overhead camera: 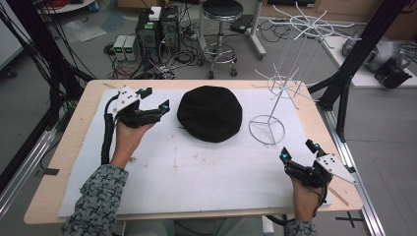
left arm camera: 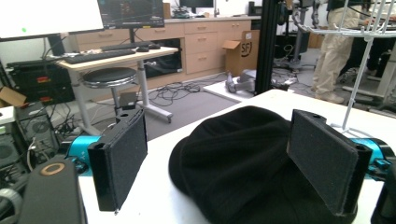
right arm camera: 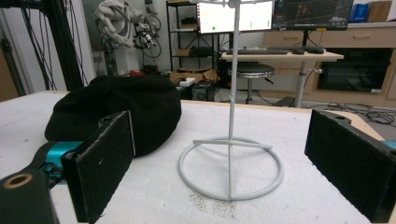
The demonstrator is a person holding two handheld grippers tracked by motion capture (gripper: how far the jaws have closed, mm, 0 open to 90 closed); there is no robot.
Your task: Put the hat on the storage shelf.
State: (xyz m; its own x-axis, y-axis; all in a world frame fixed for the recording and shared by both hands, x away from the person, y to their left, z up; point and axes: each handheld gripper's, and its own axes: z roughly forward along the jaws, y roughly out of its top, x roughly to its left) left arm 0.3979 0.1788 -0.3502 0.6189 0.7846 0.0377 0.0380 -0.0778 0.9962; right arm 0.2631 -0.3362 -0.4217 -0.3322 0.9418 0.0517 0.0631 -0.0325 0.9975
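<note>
Black claws (overhead camera: 155, 98) (overhead camera: 299, 151) agape, flanking the hat (overhead camera: 210, 113)

Soft black knitted hat (overhead camera: 210, 113), round and domed, lies flat on the white mat, centre-far part of the table. White wire hat stand (overhead camera: 275, 88) with ring base and thin pole stands upright just beside it on the right, not touching. Spoked hooks up the pole, all bare.

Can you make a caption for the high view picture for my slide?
Two open grippers, left and right, wait beside a black hat and white wire stand.
</note>
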